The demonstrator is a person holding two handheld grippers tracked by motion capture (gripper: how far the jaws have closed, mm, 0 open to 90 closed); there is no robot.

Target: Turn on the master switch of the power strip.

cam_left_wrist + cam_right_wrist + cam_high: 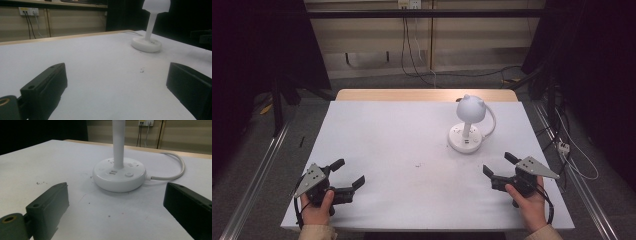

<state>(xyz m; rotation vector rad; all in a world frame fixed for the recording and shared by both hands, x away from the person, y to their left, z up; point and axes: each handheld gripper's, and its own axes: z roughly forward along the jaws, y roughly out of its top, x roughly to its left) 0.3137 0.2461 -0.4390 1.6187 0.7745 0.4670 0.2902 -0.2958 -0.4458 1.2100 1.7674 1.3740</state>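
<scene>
right gripper [502, 165] lined up on the lamp [468, 125], nothing held yet

both grippers rest spread and empty near the front of the bench [377, 150], the left gripper [346, 172] well apart from the lamp at the right rear. judging by the right gripper view, come in low and level toward the base [119, 173], mind the stem [118, 142], and keep clear of the cable [172, 171].
</scene>
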